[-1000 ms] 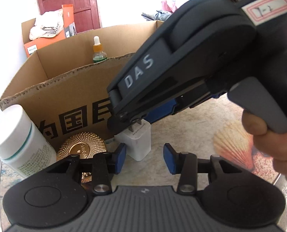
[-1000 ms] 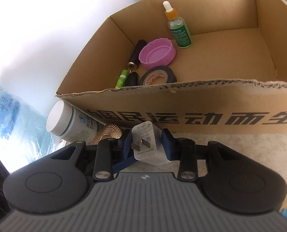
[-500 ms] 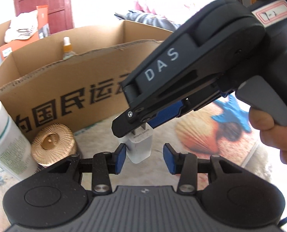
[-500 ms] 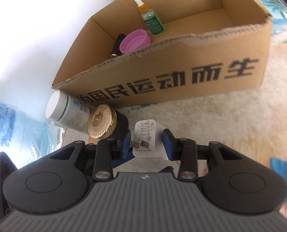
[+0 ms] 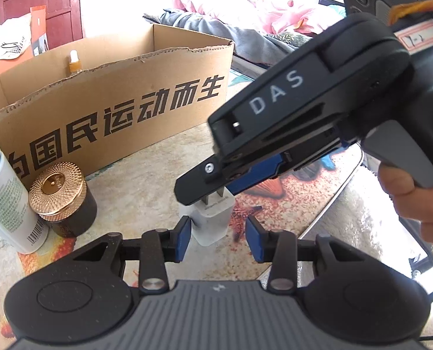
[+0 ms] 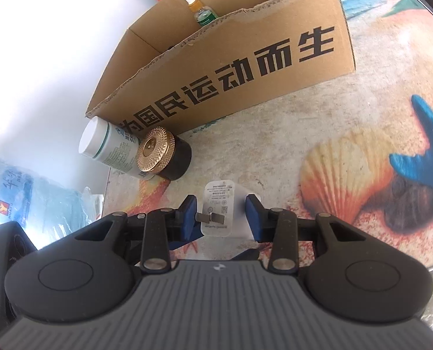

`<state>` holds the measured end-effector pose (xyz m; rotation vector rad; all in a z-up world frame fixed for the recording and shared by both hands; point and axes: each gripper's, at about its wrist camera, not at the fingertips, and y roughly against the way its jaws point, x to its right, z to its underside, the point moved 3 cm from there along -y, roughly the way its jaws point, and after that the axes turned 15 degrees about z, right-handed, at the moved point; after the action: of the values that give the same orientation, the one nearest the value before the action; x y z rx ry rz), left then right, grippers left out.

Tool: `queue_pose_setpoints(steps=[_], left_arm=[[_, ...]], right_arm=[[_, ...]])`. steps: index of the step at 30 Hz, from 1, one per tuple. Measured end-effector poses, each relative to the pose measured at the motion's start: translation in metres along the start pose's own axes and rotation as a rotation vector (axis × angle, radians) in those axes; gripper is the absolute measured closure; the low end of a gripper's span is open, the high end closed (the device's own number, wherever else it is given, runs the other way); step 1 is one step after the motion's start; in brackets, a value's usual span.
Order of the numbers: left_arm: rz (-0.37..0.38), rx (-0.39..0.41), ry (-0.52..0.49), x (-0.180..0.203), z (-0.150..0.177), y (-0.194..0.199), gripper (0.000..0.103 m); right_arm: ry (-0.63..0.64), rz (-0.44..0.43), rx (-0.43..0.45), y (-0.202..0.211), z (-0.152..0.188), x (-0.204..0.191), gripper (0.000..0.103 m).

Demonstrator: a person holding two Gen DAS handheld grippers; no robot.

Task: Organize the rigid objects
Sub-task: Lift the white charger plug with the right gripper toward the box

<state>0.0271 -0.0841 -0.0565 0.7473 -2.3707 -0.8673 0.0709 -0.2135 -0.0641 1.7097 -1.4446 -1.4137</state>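
A white charger plug (image 6: pixel 219 204) with its two prongs up is clamped between the blue pads of my right gripper (image 6: pixel 221 217). In the left wrist view the right gripper (image 5: pixel 213 188) comes in from the upper right, over the plug (image 5: pixel 213 221). My left gripper (image 5: pixel 219 240) stands open just below. The plug's lower end sits between its pads, with a gap on the right side. The open cardboard box (image 6: pixel 245 58) stands behind, with a dropper bottle (image 6: pixel 200 8) inside.
A gold-lidded dark jar (image 5: pixel 58 186) and a white bottle (image 5: pixel 3 195) stand at the box's left front corner. A hand (image 5: pixel 415 192) holds the right gripper. The seashell-print table mat (image 6: pixel 347 175) ends at an edge (image 5: pixel 333 201) on the right.
Both grippers and the plug have moved together to the right along the box front and away from it. The jar and bottle now lie further left. The right gripper has rolled.
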Motion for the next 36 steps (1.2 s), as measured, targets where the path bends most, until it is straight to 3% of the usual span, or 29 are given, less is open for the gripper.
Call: queue_pose_setpoints(steps=[5,17,36], left_arm=[[-0.023,-0.008,0.002,-0.005,-0.011,-0.014,0.061],[-0.096,-0.032,-0.031,-0.005,-0.013,-0.038,0.063],[-0.109,-0.031,-0.037,-0.005,-0.015,-0.04,0.065]], right_arm=[[-0.018,0.003,0.057,0.011,-0.006,0.004,0.067],[-0.07,-0.003,0.061,0.001,-0.006,0.014,0.067],[-0.059,-0.048,0.036,-0.006,-0.006,0.013,0.07]])
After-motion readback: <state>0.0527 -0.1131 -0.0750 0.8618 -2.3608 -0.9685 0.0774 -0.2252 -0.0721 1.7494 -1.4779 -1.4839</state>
